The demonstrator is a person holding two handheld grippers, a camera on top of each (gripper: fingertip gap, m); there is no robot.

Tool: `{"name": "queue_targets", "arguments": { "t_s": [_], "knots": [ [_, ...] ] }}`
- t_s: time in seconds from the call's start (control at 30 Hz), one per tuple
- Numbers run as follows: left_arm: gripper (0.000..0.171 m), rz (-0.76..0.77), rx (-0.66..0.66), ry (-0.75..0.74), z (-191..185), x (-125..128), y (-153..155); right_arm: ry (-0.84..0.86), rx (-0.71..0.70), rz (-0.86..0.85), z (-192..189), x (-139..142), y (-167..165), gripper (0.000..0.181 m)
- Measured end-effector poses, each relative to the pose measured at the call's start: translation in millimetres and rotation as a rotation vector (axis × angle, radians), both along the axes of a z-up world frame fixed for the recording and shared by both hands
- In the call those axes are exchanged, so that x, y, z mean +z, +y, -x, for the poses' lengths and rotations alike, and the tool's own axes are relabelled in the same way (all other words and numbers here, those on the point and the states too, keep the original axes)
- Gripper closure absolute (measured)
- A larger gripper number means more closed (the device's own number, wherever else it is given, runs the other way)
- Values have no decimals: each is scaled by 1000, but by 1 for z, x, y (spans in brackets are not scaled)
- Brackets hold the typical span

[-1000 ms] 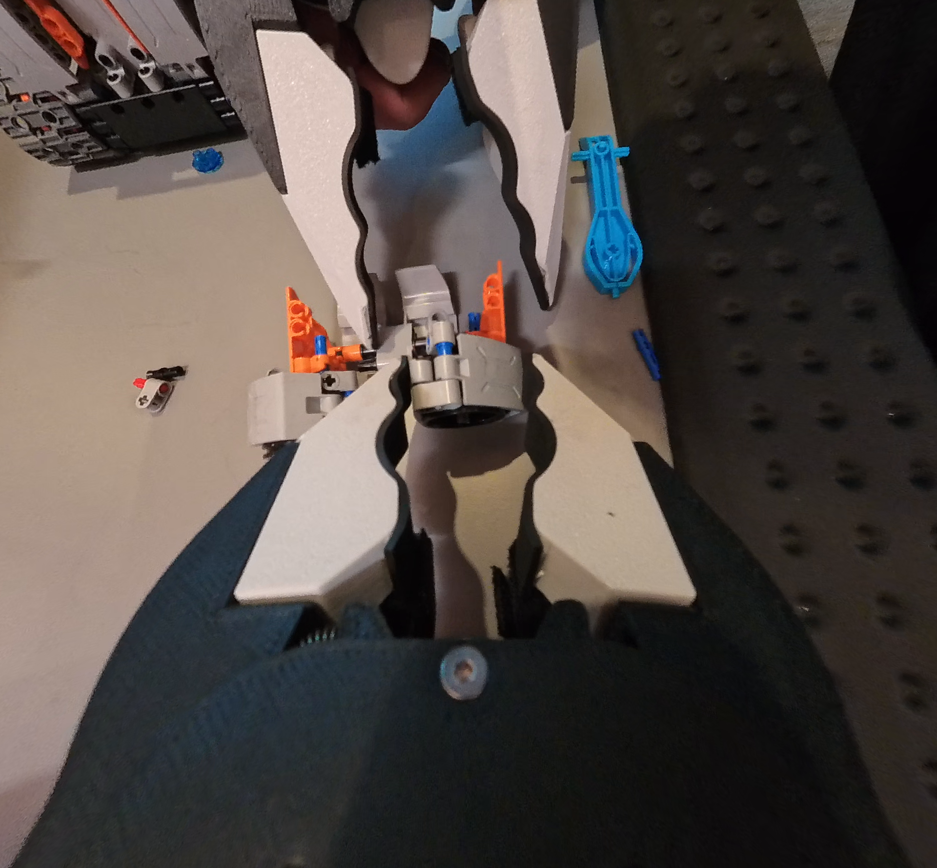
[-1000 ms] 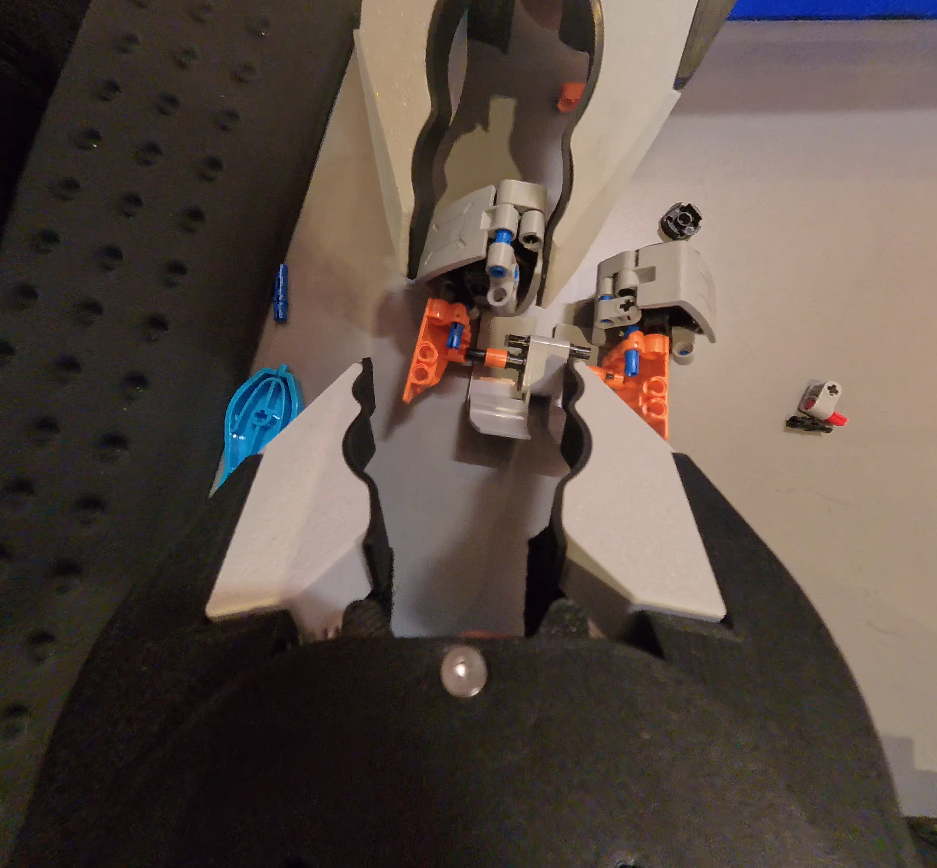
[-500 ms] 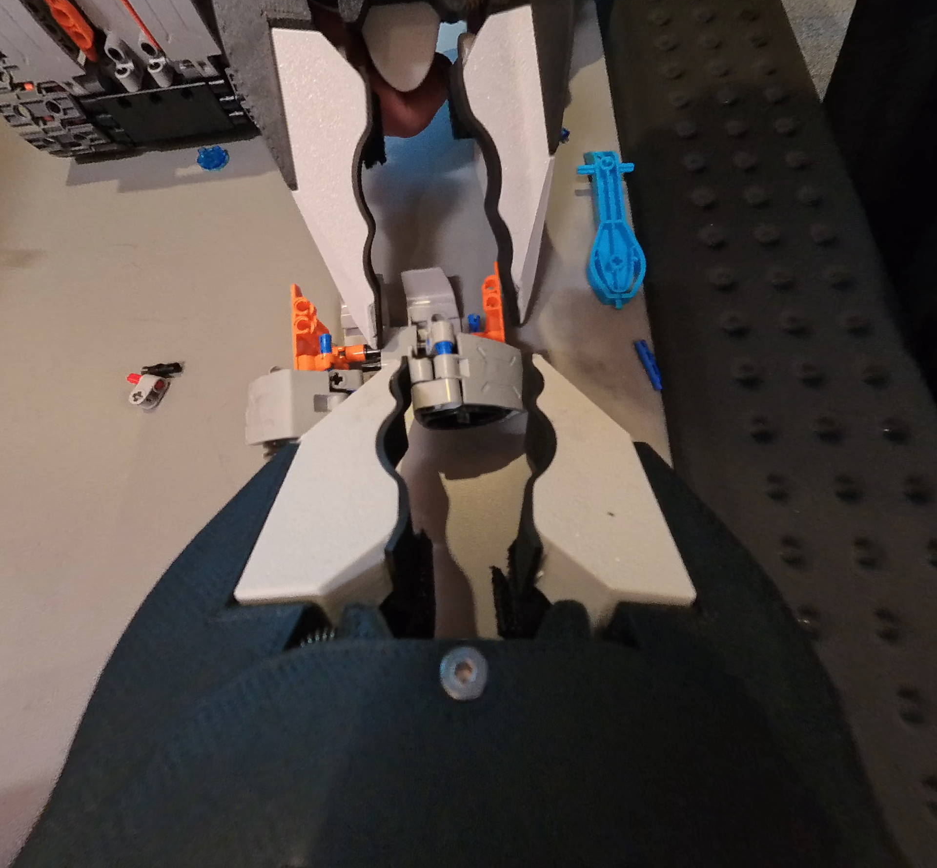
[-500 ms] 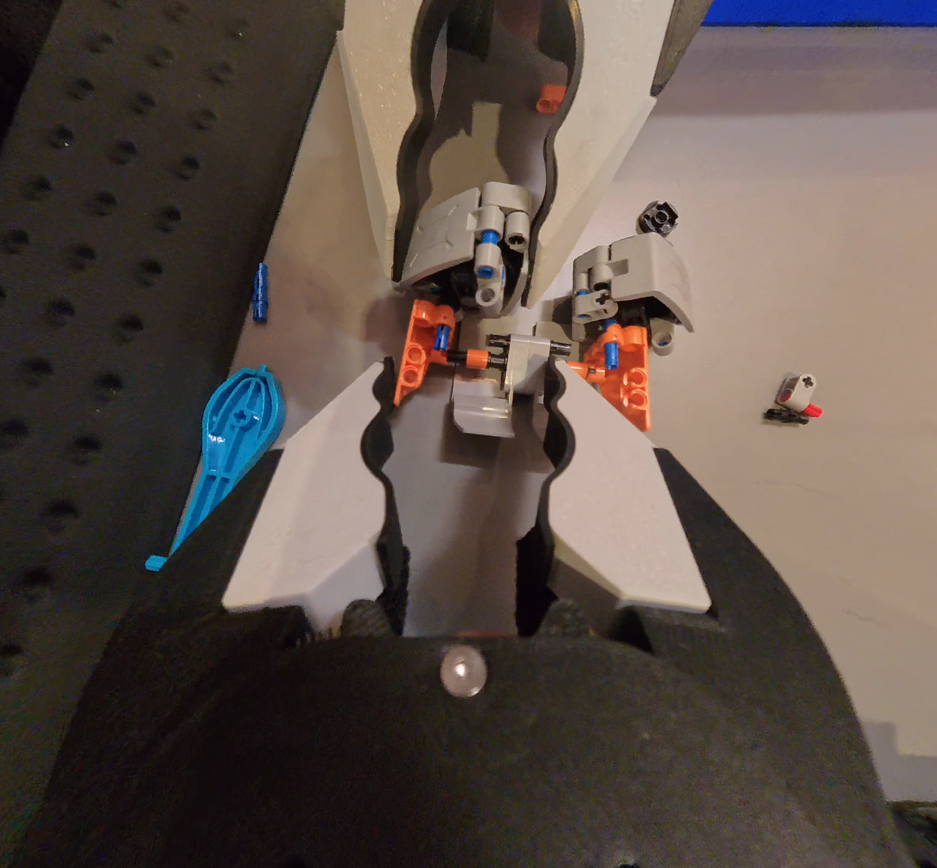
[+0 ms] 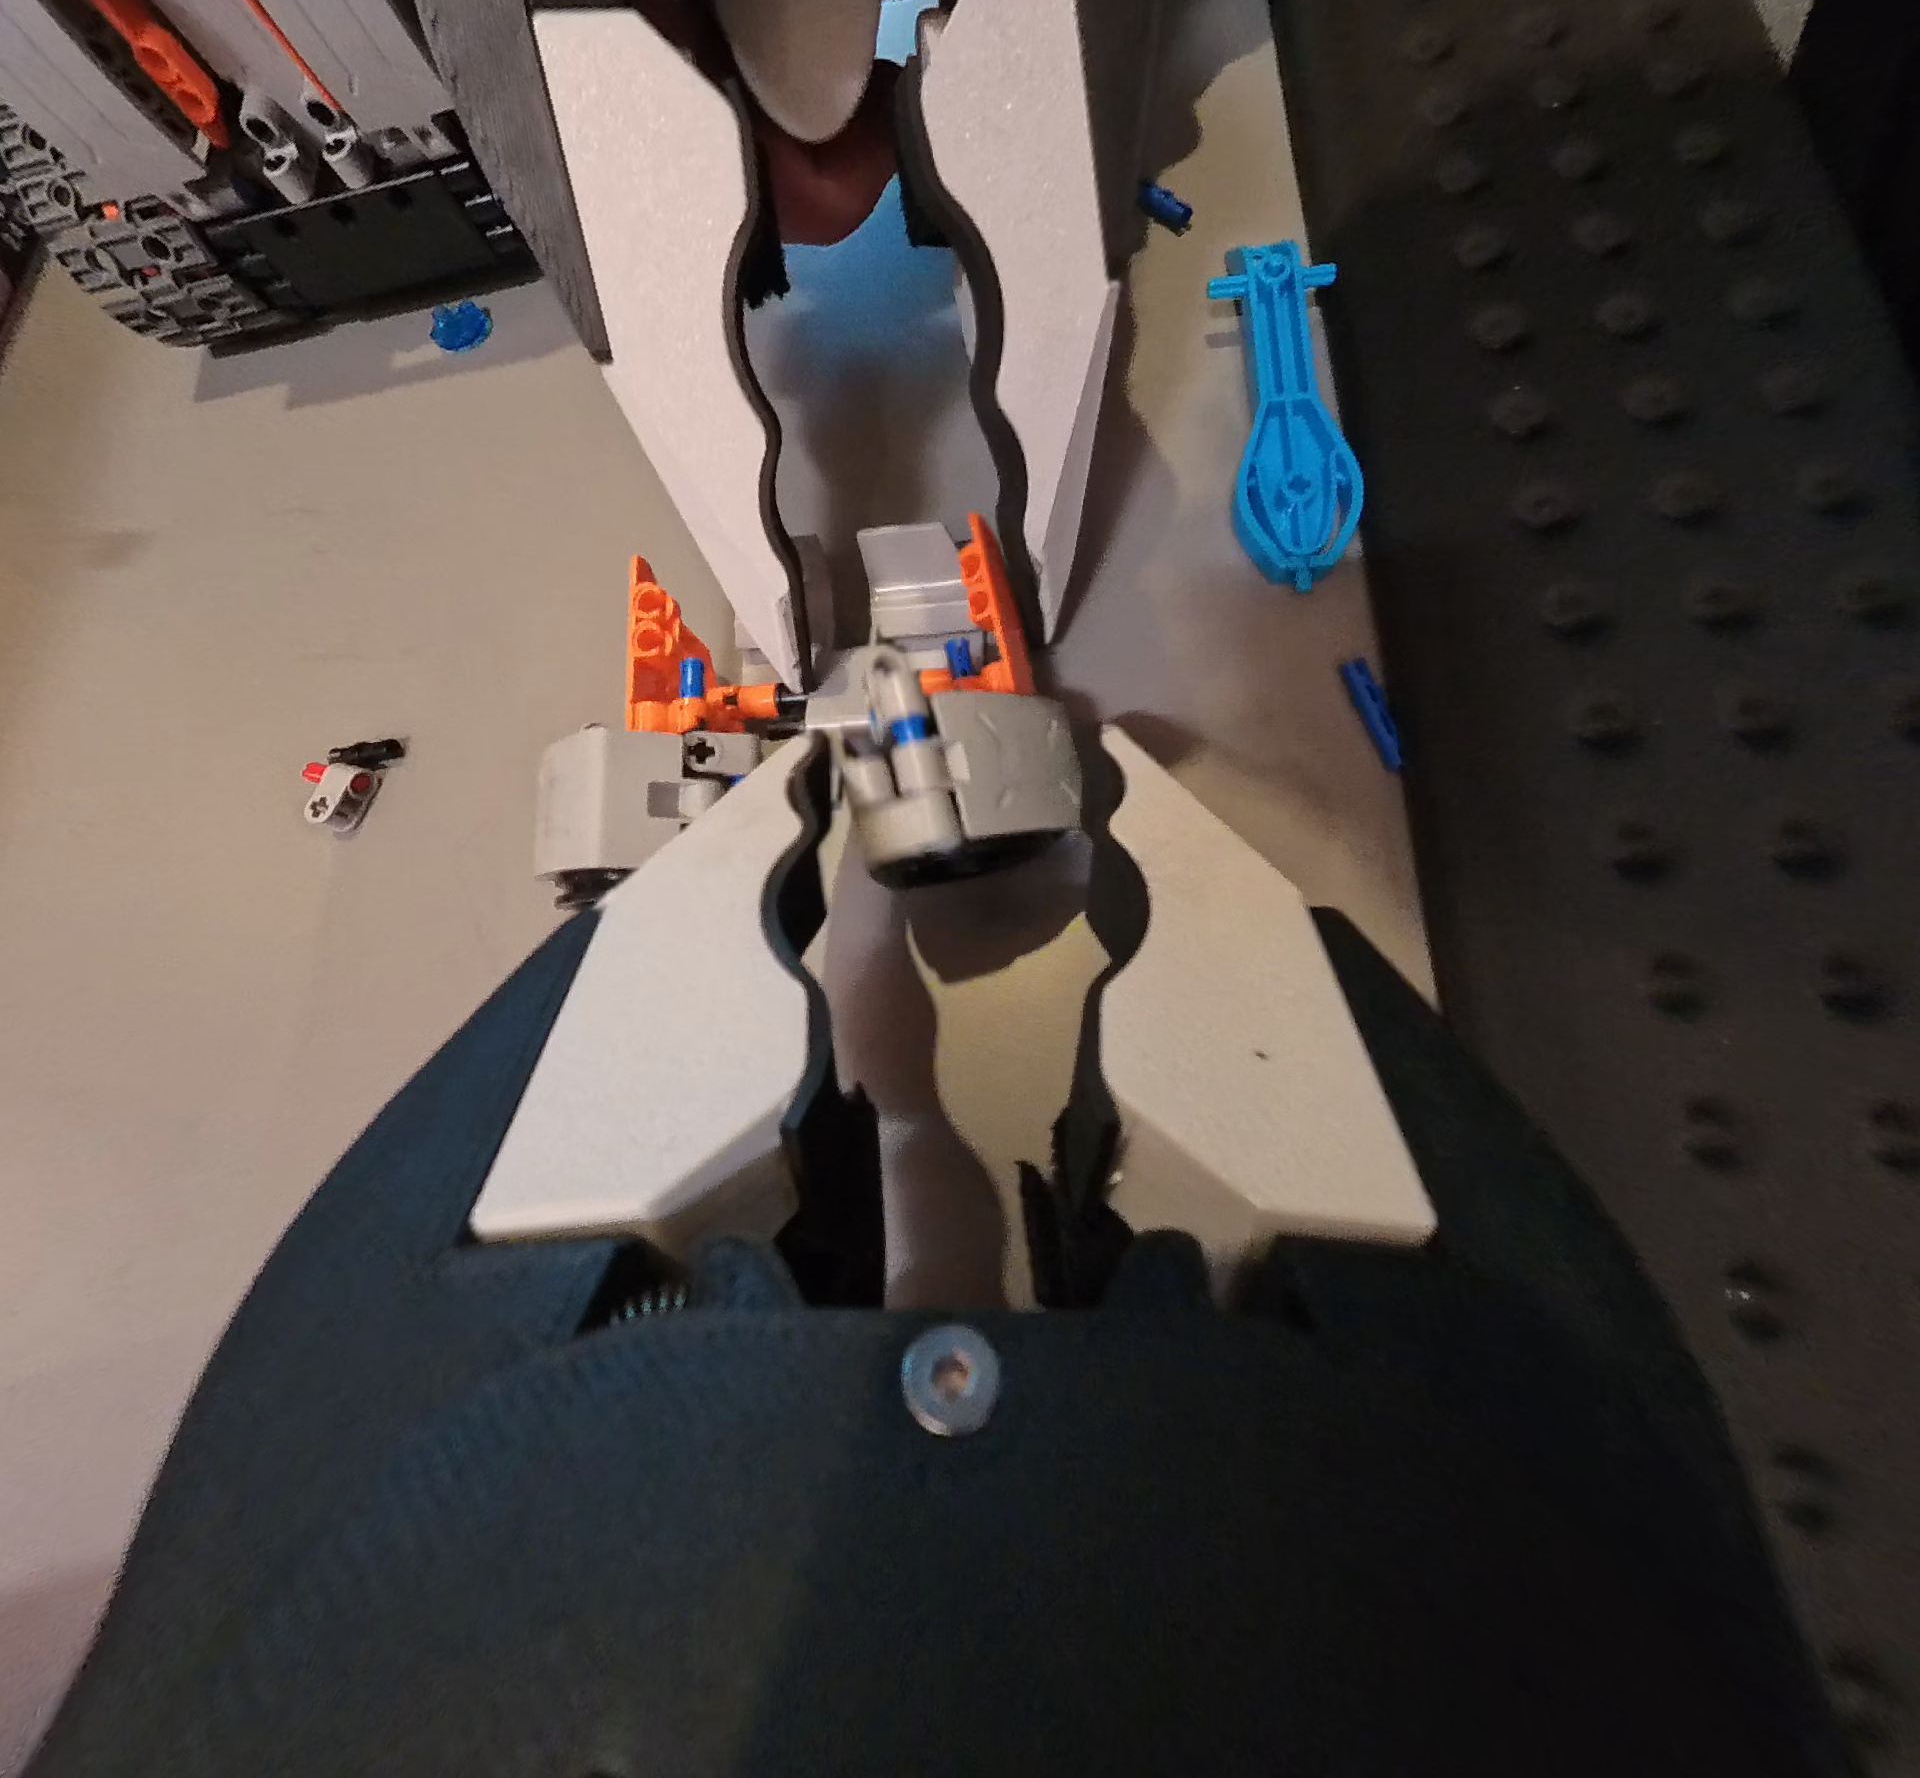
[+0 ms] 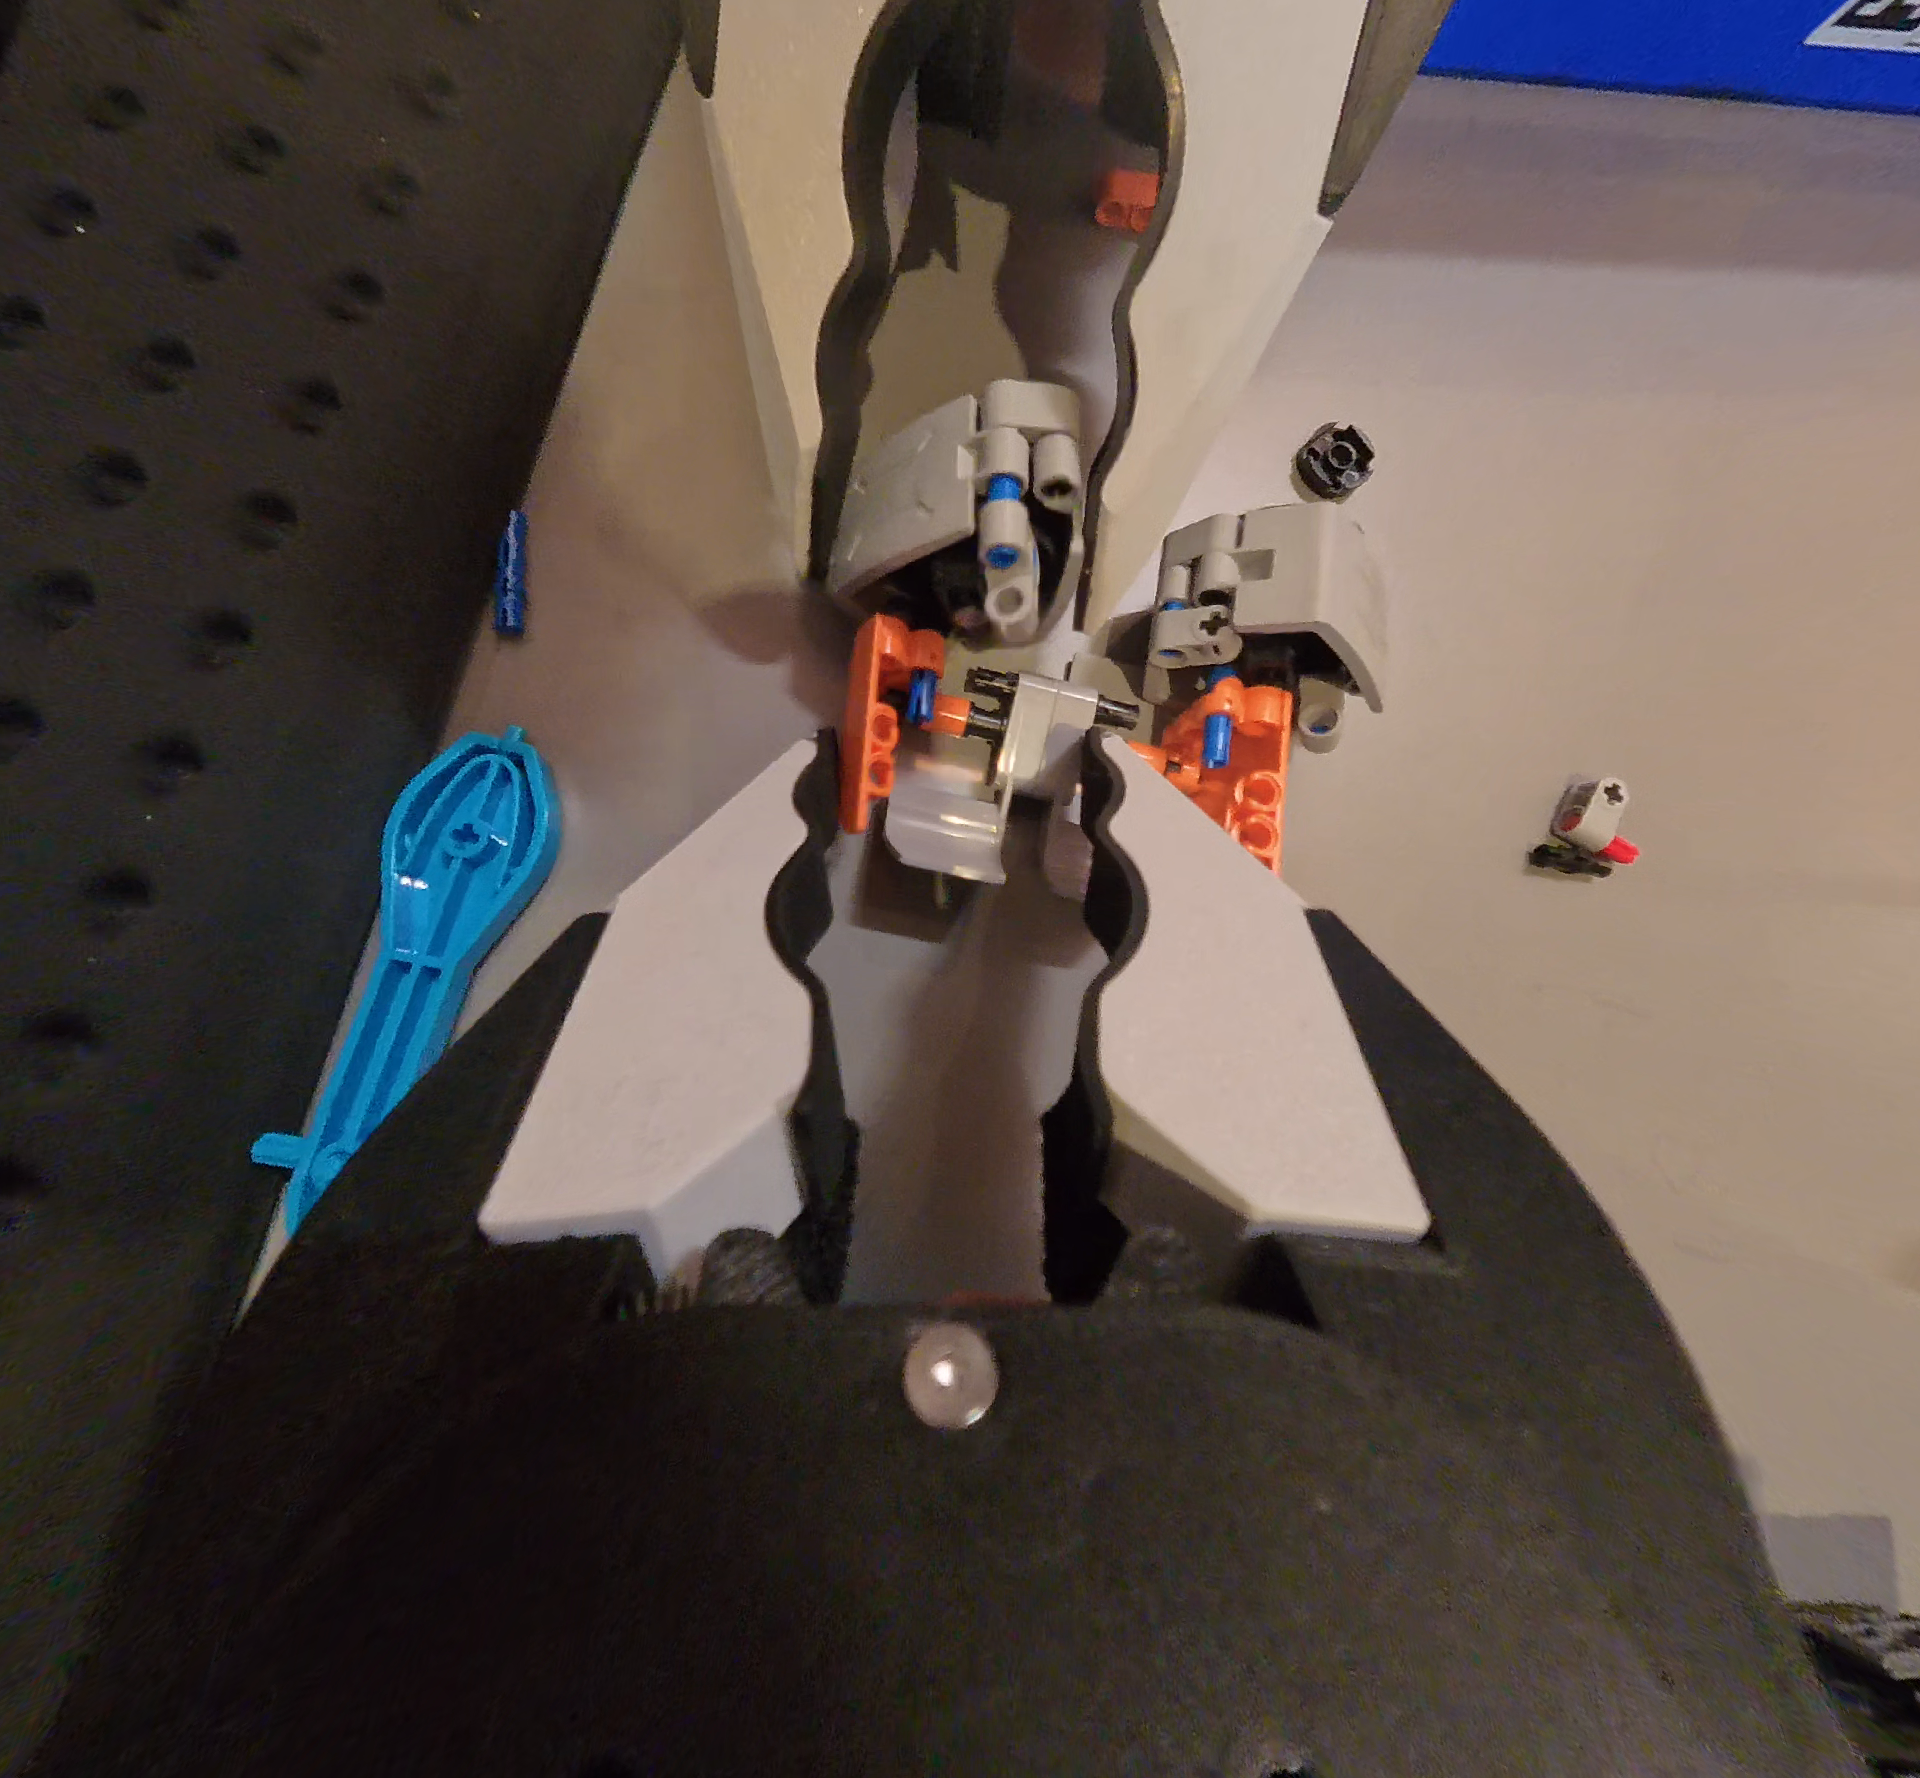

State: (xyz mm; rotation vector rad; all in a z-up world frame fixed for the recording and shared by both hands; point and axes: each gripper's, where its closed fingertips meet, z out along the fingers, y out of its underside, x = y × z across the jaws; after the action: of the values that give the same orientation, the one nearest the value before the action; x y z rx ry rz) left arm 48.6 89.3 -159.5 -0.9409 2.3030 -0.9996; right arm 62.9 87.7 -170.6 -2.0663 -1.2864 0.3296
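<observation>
The left gripper [image 5: 951,762] is clamping a grey curved block [image 5: 966,783] while the right gripper [image 6: 956,752], facing it at twelve o'clock, is pinching the orange-and-grey brick assembly [image 6: 1023,720] on the table [image 5: 260,949]

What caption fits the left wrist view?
Left hand-held gripper shut on a grey curved piece, facing the right hand-held gripper.

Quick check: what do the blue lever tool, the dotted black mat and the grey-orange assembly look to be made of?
Blue lever tool: glossy moulded hard plastic, with ribbing and sharp highlights. Dotted black mat: matte, evenly dimpled, probably rubber or foam. Grey-orange assembly: smooth plastic building pieces with pins and holes, semi-gloss.
</observation>
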Motion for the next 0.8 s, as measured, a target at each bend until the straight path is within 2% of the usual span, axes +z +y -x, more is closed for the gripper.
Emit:
{"name": "queue_targets", "arguments": {
  "t_s": [0.1,0.27,0.37,0.57,0.8],
  "knots": [
    [114,-38,26,14,0,-8,0,-1,1,-4,-1,0,0,138],
    [122,-63,59,24,-1,-12,-3,-5,7,-6,0,0,-1,136],
    [123,-133,49,-16,-1,-10,-2,-37,6,-29,0,0,-1,128],
    [124,-220,11,-67,0,-7,1,-32,6,-70,2,9,-1,126],
    [125,-219,-22,-105,1,-3,1,-13,24,-56,7,8,-6,138]
  ]
}}
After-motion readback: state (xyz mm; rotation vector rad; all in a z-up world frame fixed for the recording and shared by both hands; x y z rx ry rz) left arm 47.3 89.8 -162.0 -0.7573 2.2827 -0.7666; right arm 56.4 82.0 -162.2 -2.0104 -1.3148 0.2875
